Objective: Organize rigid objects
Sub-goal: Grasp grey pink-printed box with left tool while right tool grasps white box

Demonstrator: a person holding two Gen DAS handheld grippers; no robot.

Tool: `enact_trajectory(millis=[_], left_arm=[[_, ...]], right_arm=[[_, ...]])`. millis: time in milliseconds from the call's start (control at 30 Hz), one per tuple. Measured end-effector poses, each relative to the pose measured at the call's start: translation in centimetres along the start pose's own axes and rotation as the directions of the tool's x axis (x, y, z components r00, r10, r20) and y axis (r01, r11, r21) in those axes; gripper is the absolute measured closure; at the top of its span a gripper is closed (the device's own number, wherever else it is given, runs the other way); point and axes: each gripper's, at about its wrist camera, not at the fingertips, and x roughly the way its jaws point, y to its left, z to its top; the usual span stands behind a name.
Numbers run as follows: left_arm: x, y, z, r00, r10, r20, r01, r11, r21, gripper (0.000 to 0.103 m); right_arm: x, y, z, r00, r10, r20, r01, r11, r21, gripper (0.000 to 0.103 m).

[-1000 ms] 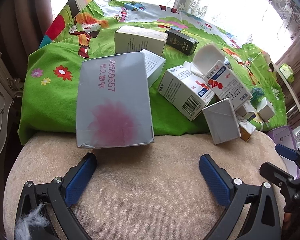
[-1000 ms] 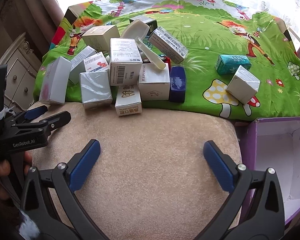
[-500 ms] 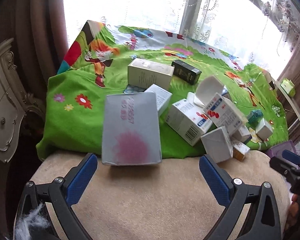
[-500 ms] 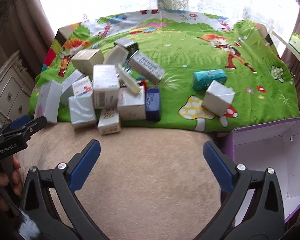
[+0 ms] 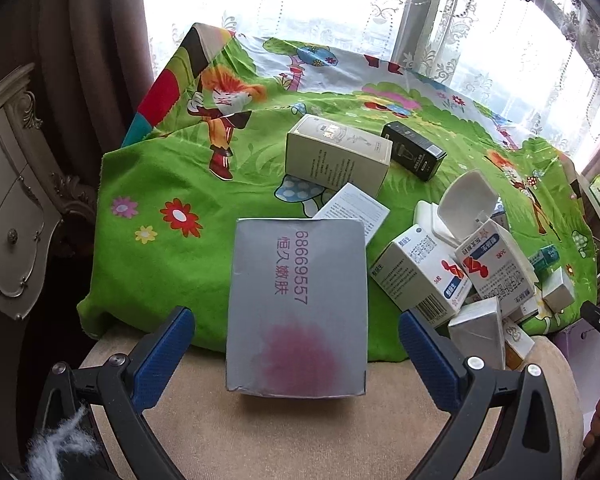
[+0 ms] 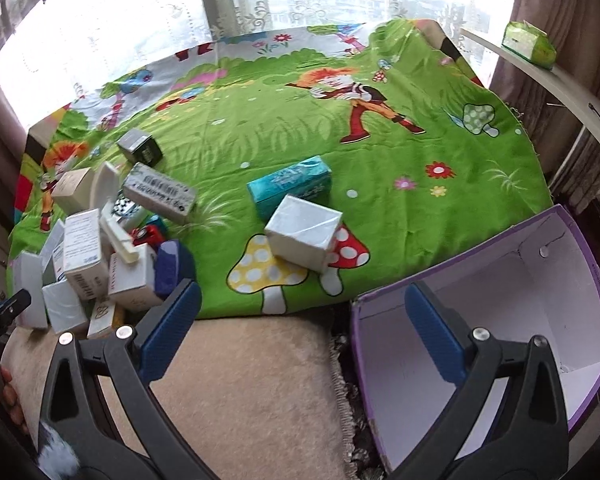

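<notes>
The left gripper (image 5: 296, 350) is spread wide and holds nothing, with the grey box (image 5: 298, 308) lying between its blue pads at the near edge of the green cloth (image 5: 172, 264). The right gripper (image 6: 300, 332) also gapes wide, holding nothing, beside the purple box (image 6: 592, 264); a white box (image 6: 302, 236) lies ahead.

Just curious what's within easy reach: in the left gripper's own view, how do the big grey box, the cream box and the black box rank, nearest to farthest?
1. Big grey box, between the open left gripper fingers.
2. Cream box, behind it, mid-cloth.
3. Black box, far right; slightly beyond the cream one.
</notes>
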Motion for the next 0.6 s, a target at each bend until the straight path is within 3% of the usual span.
enact_trajectory(millis=[200, 400, 467, 533, 600], left_arm=[[0.6, -0.4, 0.3, 1.000, 0.018, -0.007, -0.018, 1.000, 0.018, 0.002], [1.1, -0.6, 0.4, 1.000, 0.021, -0.023, -0.021, 0.999, 0.030, 0.015], [1.3, -0.7, 0.3, 0.999, 0.024, -0.024, -0.023, 0.999, 0.032, 0.024], [1.4, -0.6, 0.3, 0.999, 0.024, -0.027, -0.023, 0.999, 0.030, 0.034], [1.3, -0.5, 0.2, 1.000, 0.020, -0.023, -0.019, 1.000, 0.024, 0.034]], right_arm=[[2.5, -0.6, 1.8, 0.999, -0.029, -0.026, 0.030, 0.998, 0.061, 0.004], [4.5, -0.6, 2.5, 0.997, -0.058, -0.059, 0.063, 0.995, 0.075, 0.016], [4.9, -0.4, 2.7, 0.996, -0.056, -0.063, 0.061, 0.996, 0.071, 0.019], [5.4, -0.4, 2.8, 0.996, -0.058, -0.068, 0.063, 0.996, 0.070, 0.027], [5.8, -0.4, 2.8, 0.996, -0.051, -0.079, 0.057, 0.996, 0.072, 0.037]])
